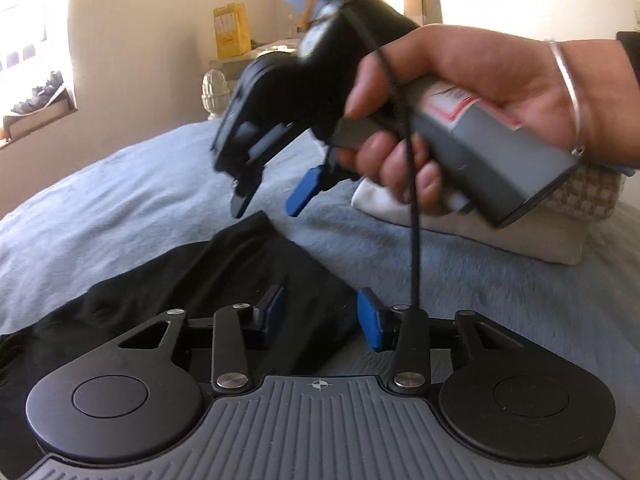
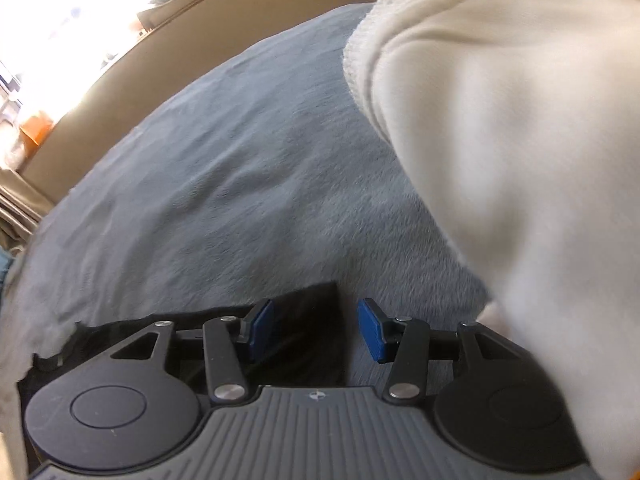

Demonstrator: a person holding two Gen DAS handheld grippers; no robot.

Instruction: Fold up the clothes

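A black garment [image 1: 208, 280] lies flat on the blue-grey bedspread [image 1: 480, 280]. My left gripper [image 1: 322, 320] hovers low over its right part, open, with nothing between the blue pads. My right gripper [image 1: 268, 200], held by a person's hand [image 1: 460, 92], hangs in the air above the garment's far corner, tilted down and open. In the right wrist view the right gripper [image 2: 316, 330] is open over a corner of the black garment [image 2: 304, 320], nothing in it. A white cloth [image 2: 500, 160] fills that view's right side.
A pale pillow [image 1: 500, 236] with folded white cloth [image 1: 380, 200] on it lies at the right of the bed. A black cable [image 1: 412, 216] hangs from the right gripper's handle. A yellow box [image 1: 230, 30] and a window sill [image 1: 36, 112] stand beyond the bed.
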